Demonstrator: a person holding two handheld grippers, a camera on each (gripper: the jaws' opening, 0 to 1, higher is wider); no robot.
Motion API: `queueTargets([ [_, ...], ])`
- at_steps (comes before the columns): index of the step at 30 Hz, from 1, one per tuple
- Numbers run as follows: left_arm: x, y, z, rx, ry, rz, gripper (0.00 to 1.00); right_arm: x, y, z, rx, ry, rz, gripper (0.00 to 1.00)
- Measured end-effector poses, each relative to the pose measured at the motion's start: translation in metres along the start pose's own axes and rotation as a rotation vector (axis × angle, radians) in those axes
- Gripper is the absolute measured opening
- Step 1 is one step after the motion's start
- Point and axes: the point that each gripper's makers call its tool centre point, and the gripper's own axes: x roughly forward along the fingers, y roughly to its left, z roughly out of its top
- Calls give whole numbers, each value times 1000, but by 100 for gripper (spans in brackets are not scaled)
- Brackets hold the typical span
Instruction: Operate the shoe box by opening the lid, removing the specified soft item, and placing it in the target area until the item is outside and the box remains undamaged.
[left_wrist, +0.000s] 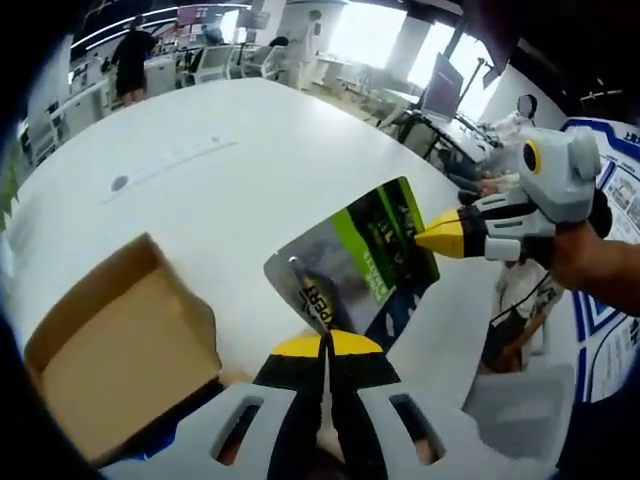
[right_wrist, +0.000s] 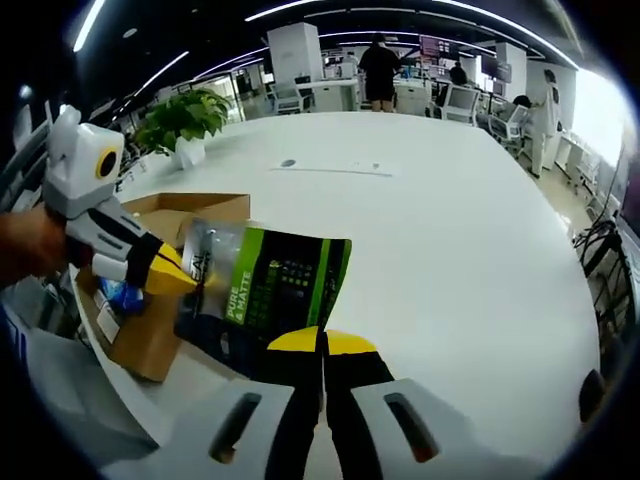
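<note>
A soft pouch (left_wrist: 370, 260), green and black on the front and silver on the back, hangs over the white table (left_wrist: 230, 130), stretched between both grippers. My left gripper (left_wrist: 325, 345) is shut on its near edge. My right gripper (left_wrist: 432, 236) comes in from the right, shut on the far corner. In the right gripper view the pouch (right_wrist: 270, 285) sits just above my right gripper (right_wrist: 322, 342), and the left gripper (right_wrist: 178, 275) pinches its left side. The open cardboard shoe box (left_wrist: 120, 350) lies to the left, also seen as the box (right_wrist: 150, 335) with a blue item (right_wrist: 125, 295) inside.
A long pale strip (right_wrist: 335, 170) lies on the wide white table (right_wrist: 450, 250). A potted plant (right_wrist: 185, 120) stands by the table's far left corner. Desks, chairs and a standing person (right_wrist: 380, 70) are beyond. The table edge (left_wrist: 470, 330) runs close on the right.
</note>
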Motion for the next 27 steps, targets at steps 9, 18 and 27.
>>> queueTargets([
  [9, 18, 4, 0, 11, 49, 29, 0, 16, -12, -9, 6, 23, 2, 0],
  [18, 31, 8, -6, 40, 96, 72, 0, 32, -18, -16, 18, 33, 16, 0],
  [27, 43, 19, -4, 48, 133, 104, 0, 43, -24, -23, 18, 49, 22, 0],
])
